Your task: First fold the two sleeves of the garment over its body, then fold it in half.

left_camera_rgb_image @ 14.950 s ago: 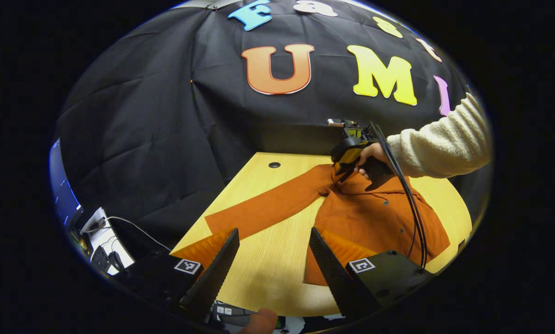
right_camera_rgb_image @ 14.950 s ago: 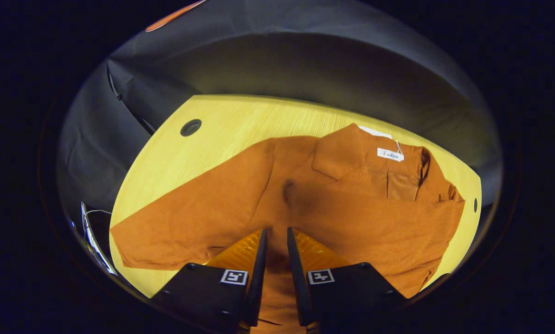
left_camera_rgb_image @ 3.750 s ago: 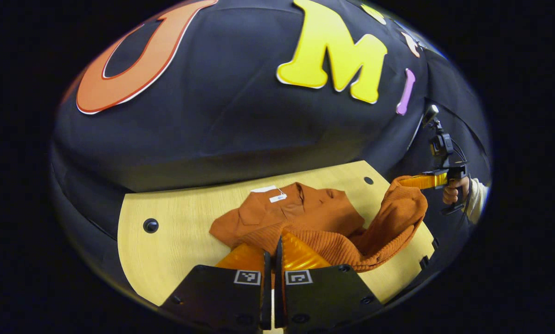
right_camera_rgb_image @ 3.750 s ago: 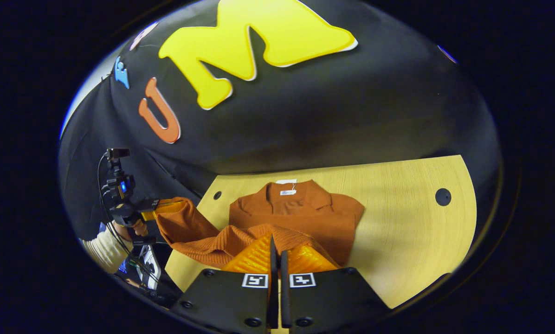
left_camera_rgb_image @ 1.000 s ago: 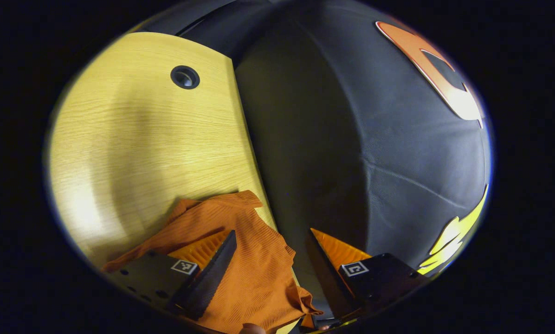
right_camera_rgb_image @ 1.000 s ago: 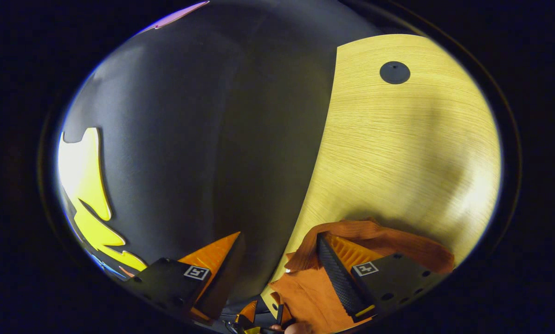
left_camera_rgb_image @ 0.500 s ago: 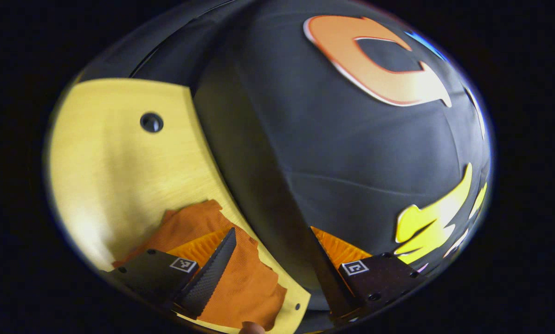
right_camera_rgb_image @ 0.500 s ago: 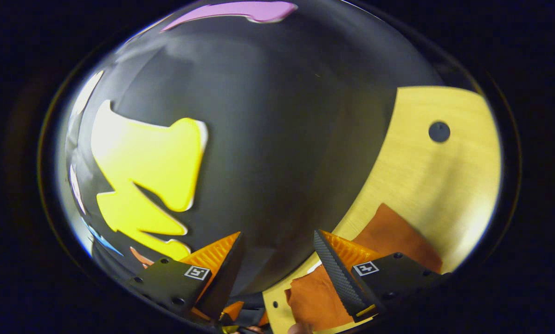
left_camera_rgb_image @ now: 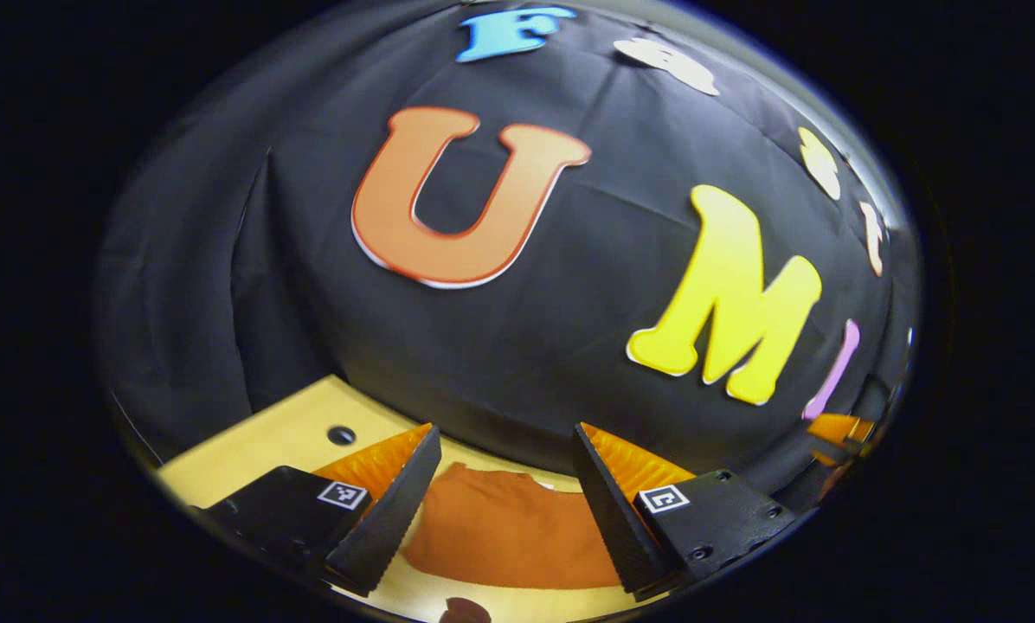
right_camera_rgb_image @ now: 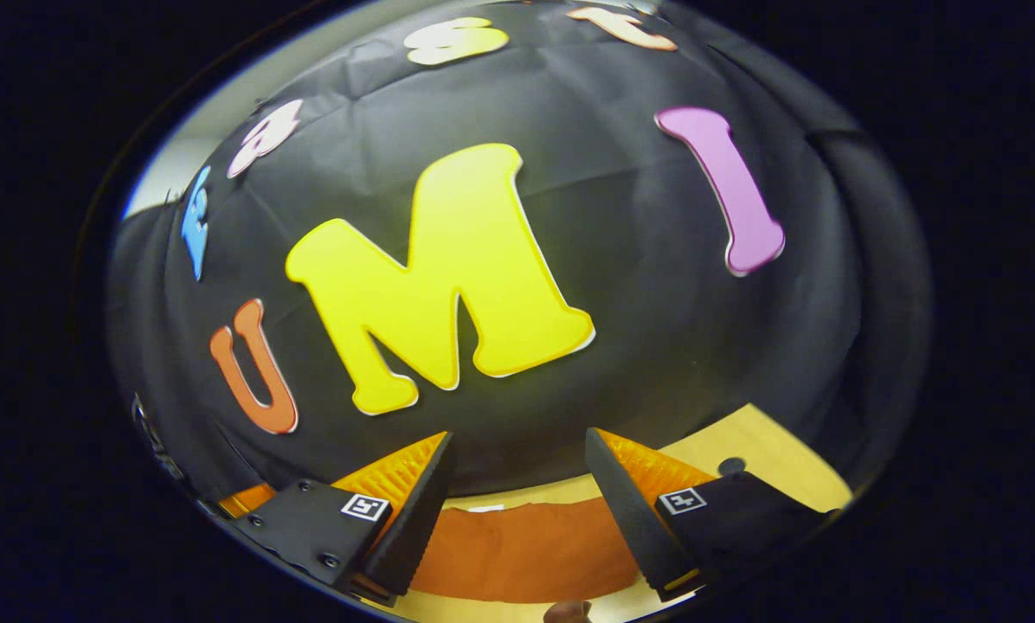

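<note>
The orange garment (left_camera_rgb_image: 504, 528) lies folded into a compact block on the wooden table (left_camera_rgb_image: 249, 450), low in the left gripper view between my fingers. My left gripper (left_camera_rgb_image: 502, 502) hangs open above it with nothing between its fingers. In the right gripper view the same garment (right_camera_rgb_image: 517, 541) is a flat orange band along the bottom. My right gripper (right_camera_rgb_image: 517, 510) is open too, raised over the table (right_camera_rgb_image: 768, 454) and apart from the cloth. Both cameras tilt up toward the wall.
A dark round hole (left_camera_rgb_image: 340, 435) is set in the table top left of the garment, and another hole (right_camera_rgb_image: 730, 465) at the right. At the far right edge of the left gripper view a bit of the other gripper (left_camera_rgb_image: 833, 430) shows.
Both grippers have lifted and swung upward, away from the garment's far corners. The cloth they let go lies flat on the table. The wall now takes up most of each view.
</note>
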Demonstrator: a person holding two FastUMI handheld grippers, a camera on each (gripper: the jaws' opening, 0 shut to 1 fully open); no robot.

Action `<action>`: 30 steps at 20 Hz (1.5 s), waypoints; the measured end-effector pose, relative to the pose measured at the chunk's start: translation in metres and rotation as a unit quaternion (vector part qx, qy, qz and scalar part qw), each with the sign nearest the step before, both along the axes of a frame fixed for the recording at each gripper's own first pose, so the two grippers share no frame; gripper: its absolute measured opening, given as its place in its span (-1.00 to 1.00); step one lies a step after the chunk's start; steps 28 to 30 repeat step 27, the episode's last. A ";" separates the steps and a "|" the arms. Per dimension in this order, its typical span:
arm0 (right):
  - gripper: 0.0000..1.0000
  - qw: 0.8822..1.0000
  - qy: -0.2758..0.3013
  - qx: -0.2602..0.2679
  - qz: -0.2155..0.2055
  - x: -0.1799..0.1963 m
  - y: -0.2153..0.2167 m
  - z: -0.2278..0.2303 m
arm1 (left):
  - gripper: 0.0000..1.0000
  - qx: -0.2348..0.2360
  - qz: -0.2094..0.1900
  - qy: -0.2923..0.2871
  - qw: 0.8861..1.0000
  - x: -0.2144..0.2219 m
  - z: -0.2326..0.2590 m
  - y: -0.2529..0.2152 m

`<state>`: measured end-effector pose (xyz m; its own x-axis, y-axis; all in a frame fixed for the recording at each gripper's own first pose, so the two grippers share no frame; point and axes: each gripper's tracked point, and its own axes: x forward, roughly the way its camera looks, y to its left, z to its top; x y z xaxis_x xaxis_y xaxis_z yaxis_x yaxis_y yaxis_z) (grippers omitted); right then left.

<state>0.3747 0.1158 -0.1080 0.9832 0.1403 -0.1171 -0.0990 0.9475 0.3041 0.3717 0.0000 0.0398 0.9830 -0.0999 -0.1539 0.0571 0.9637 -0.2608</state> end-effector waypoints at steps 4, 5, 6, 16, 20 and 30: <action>0.92 0.994 -0.034 -0.101 0.008 -0.009 0.019 -0.005 | 0.95 0.055 -0.007 -0.020 0.998 -0.049 0.019 0.006; 0.92 0.992 -0.037 -0.116 0.005 -0.010 0.018 -0.008 | 0.95 0.055 -0.006 -0.018 0.998 -0.063 0.020 0.012; 0.92 0.991 -0.045 -0.127 0.008 -0.010 0.021 -0.008 | 0.95 0.054 -0.005 -0.013 0.998 -0.076 0.018 0.014; 0.91 0.982 -0.076 -0.168 0.037 -0.098 0.046 -0.022 | 0.96 0.088 0.009 0.003 0.996 -0.179 -0.012 0.029; 0.89 0.983 -0.051 -0.165 0.054 -0.106 0.063 -0.049 | 0.95 0.072 -0.012 -0.006 0.997 -0.194 -0.012 0.012; 0.89 0.985 -0.048 -0.158 0.048 -0.101 0.063 -0.045 | 0.95 0.092 -0.023 -0.032 0.995 -0.186 -0.004 0.002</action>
